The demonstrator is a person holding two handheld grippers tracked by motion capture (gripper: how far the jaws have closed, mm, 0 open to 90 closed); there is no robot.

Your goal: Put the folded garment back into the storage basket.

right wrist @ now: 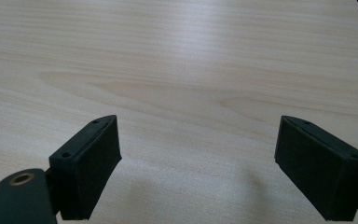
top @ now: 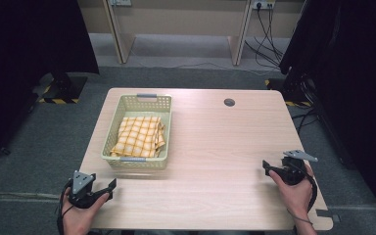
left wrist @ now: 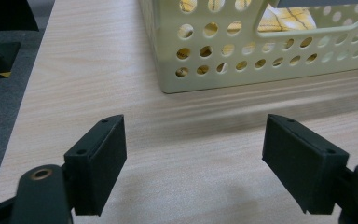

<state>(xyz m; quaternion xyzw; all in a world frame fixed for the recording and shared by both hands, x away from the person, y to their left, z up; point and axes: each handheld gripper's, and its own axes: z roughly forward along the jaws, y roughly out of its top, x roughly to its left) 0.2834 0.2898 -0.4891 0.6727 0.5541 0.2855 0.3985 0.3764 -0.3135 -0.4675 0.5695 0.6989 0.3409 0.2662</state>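
**Both grippers idle at near edge, cloth in basket untouched**

Nearest the camera, at the near-left desk edge, the left gripper (top: 108, 188) is held low in the person's left hand (top: 81, 213). Its fingers (left wrist: 98, 163) are spread wide with nothing between them, as confirmed in the left gripper view. It is aimed toward the basket's near corner, close by but not touching.

Just beyond it, the pale perforated basket (top: 108, 142) is seen standing on the left half of the desk (top: 225, 147), long side running away from the person. A folded yellow checked cloth (top: 139, 136) is lying flat inside it, below the rim. Through the handle cut-out in the left gripper view, a patch of the cloth (left wrist: 289, 18) is visible.

Mid-desk is bare wood; a cable hole (top: 229, 102) is seen near the far edge.

At the right, the right gripper (top: 267, 168) is held in the right hand (top: 296, 188), well apart from the basket, pointed across the desk. Its fingers (right wrist: 86, 163) are likewise wide apart and empty, with bare wood grain ahead of them.

Progress, as judged: no grasp made, nothing lifted. If the cloth is to be taken out of the basket, the whole job is left: reach in, pinch cloth, lift clear, lay on open desk. The left gripper is better placed for the first move.
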